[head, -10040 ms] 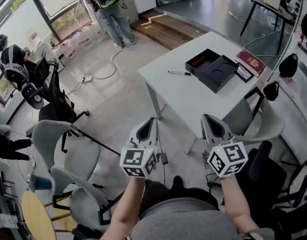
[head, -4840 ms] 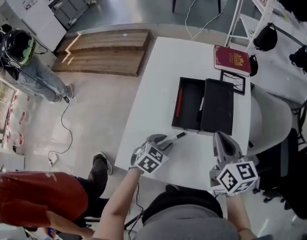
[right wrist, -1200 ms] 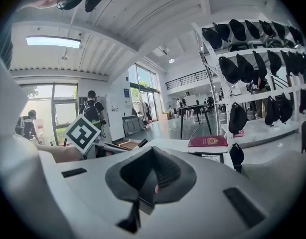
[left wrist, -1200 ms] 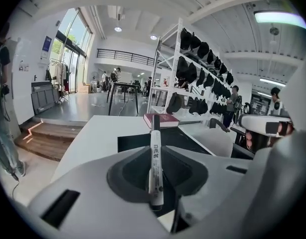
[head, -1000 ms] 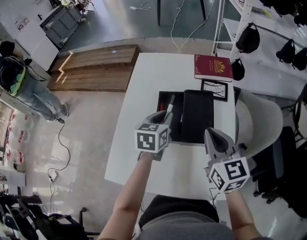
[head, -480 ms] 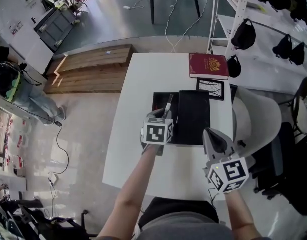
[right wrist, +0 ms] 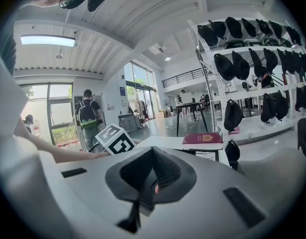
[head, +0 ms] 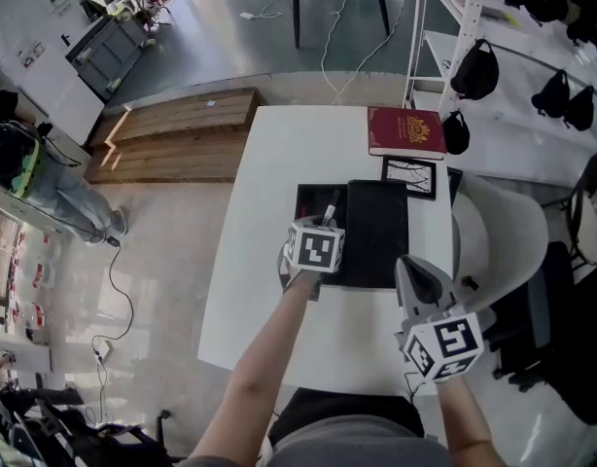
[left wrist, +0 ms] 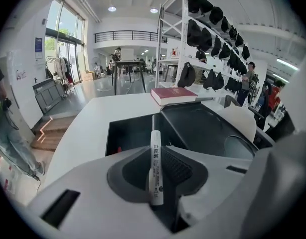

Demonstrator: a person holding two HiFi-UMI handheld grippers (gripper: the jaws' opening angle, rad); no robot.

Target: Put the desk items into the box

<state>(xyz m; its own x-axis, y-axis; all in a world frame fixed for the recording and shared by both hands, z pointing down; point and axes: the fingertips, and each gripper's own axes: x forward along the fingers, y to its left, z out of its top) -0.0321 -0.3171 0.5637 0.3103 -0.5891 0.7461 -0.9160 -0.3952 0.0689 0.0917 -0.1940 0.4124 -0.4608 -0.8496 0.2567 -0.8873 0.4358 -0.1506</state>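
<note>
My left gripper (head: 324, 226) is shut on a white marker pen (head: 329, 208) and hangs over the open black box (head: 312, 198) on the white table (head: 269, 163). In the left gripper view the marker pen (left wrist: 155, 151) stands between the jaws of the left gripper (left wrist: 160, 172), its dark tip over the box's left compartment (left wrist: 130, 133), where something red (left wrist: 118, 149) lies. The box lid (left wrist: 208, 128) lies open to the right. My right gripper (head: 412, 264) hovers near the table's front right, shut and holding nothing; the right gripper (right wrist: 143, 193) shows the same.
A dark red book (head: 405, 129) and a small framed card (head: 407, 176) lie behind the box. A white chair (head: 503, 232) stands at the table's right side. Shelves with black helmets (head: 474, 66) are at the far right, a wooden platform (head: 172, 134) to the left.
My left gripper has sunk and tipped downward with the marker, closer over the box's left compartment. The right gripper has stayed in place.
</note>
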